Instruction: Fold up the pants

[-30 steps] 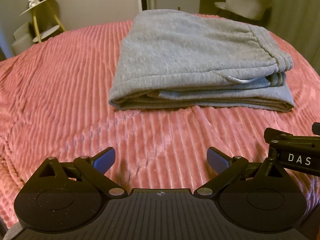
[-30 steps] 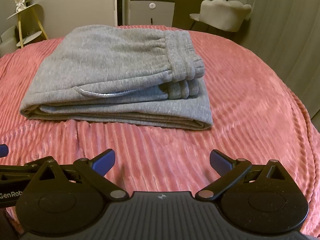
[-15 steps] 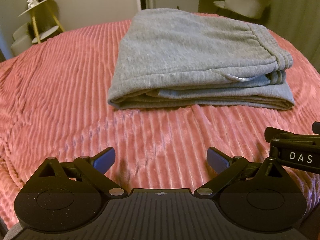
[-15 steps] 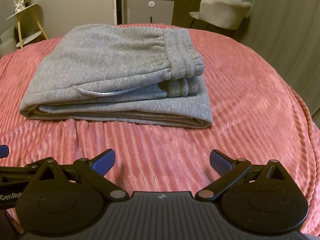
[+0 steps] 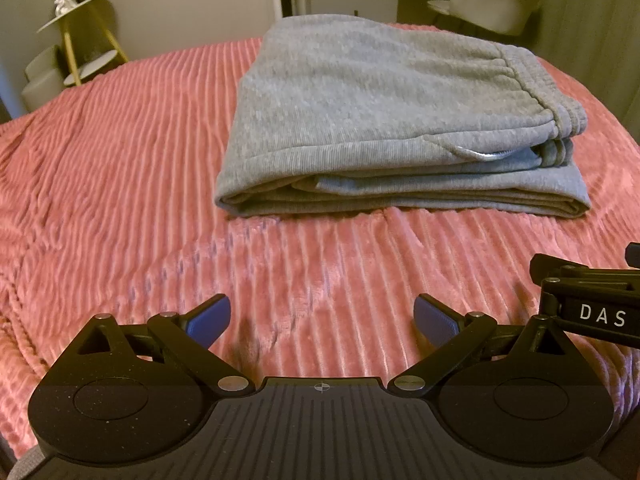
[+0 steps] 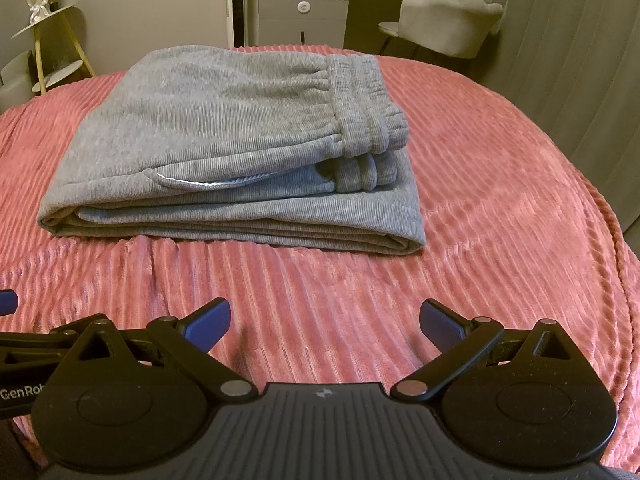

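Grey fleece folded pants [image 5: 392,120] are sitting marginally lower in frame than a second ago, both the left gripper [image 5: 322,320] and the right gripper [image 6: 324,320] hanging wide open and empty, suggesting folding is finished.

**Both tools spread wide, nothing held**

Left black two-finger tool with blue pads [image 5: 322,318]: fingers fully apart, blue pads [image 5: 210,320] angled outward, nothing between them. Body level, pointing forward, held low.

Right black two-finger tool with blue pads [image 6: 324,320]: same condition, fingers wide apart, blue pads [image 6: 440,326] bare, nothing gripped. Body level, pointing forward.

Relative position: the two tools sit side by side, close together. Each one's linkage shows at the edge of the other's view.
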The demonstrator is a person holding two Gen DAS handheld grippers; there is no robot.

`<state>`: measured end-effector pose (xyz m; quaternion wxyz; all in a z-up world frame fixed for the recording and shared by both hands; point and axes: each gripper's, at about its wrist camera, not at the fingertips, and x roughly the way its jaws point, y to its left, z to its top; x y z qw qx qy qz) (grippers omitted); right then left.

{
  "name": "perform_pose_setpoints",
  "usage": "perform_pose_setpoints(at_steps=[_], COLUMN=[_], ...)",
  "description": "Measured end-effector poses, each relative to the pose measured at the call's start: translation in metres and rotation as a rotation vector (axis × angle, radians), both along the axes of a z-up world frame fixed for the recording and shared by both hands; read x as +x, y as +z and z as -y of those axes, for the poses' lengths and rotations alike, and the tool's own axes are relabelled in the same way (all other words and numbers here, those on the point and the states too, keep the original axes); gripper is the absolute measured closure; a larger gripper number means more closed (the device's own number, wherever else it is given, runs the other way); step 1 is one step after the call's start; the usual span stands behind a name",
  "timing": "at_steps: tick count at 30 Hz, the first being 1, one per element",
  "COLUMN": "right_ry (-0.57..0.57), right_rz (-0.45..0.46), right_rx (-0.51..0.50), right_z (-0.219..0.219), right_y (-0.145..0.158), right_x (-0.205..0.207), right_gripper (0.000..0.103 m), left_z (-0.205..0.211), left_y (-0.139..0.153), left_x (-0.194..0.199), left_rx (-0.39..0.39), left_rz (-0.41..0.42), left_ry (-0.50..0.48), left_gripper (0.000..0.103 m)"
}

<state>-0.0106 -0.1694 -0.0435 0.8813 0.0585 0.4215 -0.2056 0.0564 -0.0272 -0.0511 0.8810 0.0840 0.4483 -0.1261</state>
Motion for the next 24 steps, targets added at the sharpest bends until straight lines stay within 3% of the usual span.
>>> perform_pose_setpoints(at_steps=[24], right_ry=[0.006], right_rz=[-0.004], right_rx=[0.003], right_z=[0.0004], right_y=[-0.0005], right_x=[-0.0008], right_gripper=[0.002], left_z=[-0.0010], left_y=[-0.0012], left_x=[0.0002], left_rx=[0.010], left_rz=[-0.001], left_ry=[0.003], left_gripper=[0.002])
